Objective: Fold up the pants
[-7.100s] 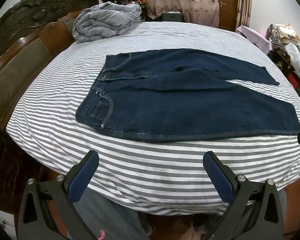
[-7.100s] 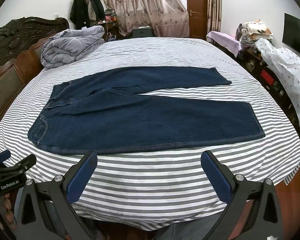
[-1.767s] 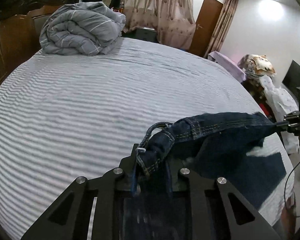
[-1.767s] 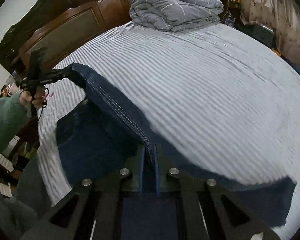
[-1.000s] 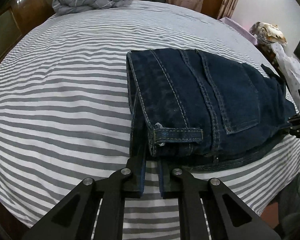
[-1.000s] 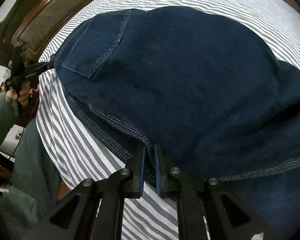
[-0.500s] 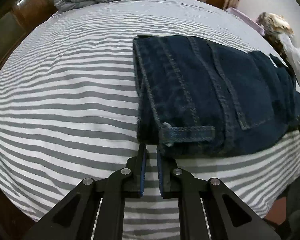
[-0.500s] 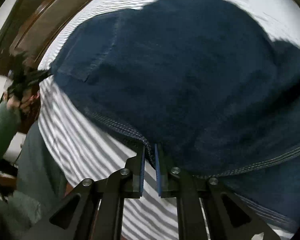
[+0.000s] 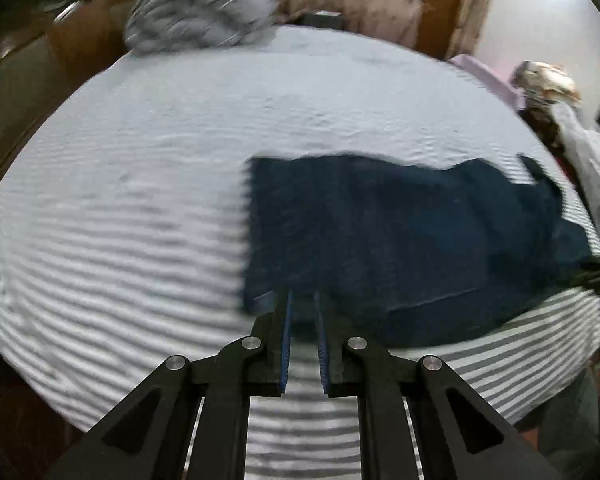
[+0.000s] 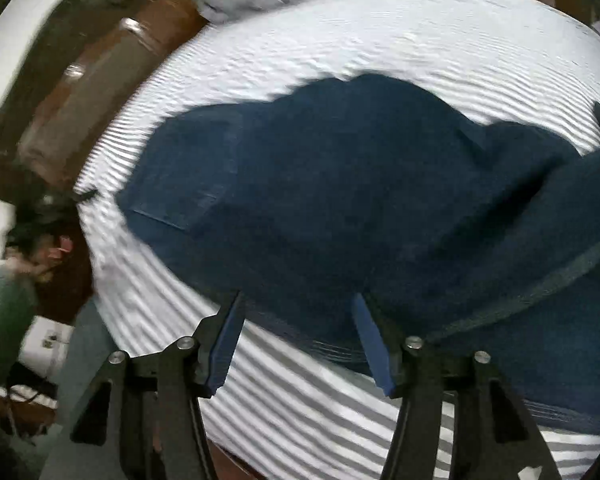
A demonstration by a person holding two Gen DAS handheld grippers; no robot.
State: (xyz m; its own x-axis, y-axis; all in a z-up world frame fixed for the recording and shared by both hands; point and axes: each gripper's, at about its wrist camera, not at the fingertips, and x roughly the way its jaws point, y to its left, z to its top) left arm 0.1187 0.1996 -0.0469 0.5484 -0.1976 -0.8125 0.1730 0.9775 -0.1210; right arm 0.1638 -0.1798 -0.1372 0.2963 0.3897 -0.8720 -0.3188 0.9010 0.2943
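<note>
The dark blue jeans (image 9: pixel 400 240) lie folded on the striped bed (image 9: pixel 140 200), toward its right side. My left gripper (image 9: pixel 302 296) hovers above their near left corner, jaws shut with nothing between them. In the right wrist view the jeans (image 10: pixel 340 200) fill the middle, back pocket to the left. My right gripper (image 10: pixel 298 312) stands over their near edge. Its jaws are opening; the blue pads (image 10: pixel 228 332) sit apart, with the cloth below them and not pinched. Both views are blurred by motion.
A folded grey quilt (image 9: pixel 200 12) lies at the bed's far end by the brown wooden headboard (image 10: pixel 100 80). Curtains and a door stand behind. Cluttered furniture (image 9: pixel 548 80) lines the right side. A green sleeve (image 10: pixel 0 320) shows at the left edge.
The right jaws have parted and let go of the jeans' hem. Both grippers have risen and drawn back from the folded jeans. The left jaws stay shut, now clear of the waistband.
</note>
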